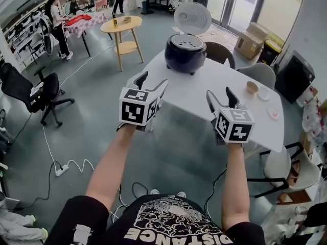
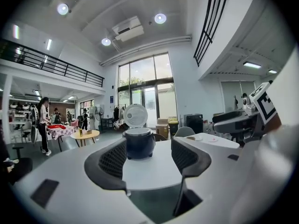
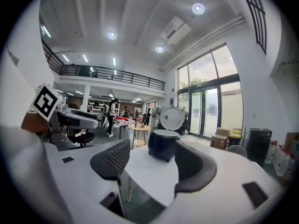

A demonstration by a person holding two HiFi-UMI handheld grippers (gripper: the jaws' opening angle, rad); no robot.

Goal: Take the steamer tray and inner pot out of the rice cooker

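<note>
Left gripper (image 1: 153, 79) and right gripper (image 1: 219, 92) both gape wide, empty, side by side by the near edge of the table (image 1: 214, 80). Cooker (image 1: 185, 52) sits far-left on the table (lid (image 1: 192, 18) up), well apart from both.

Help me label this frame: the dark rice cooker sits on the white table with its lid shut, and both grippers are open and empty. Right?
Not quite: the lid stands open, raised behind the rice cooker, as the head view shows. The rest holds: the cooker sits on the white table, and the left gripper and right gripper are open and empty.
</note>
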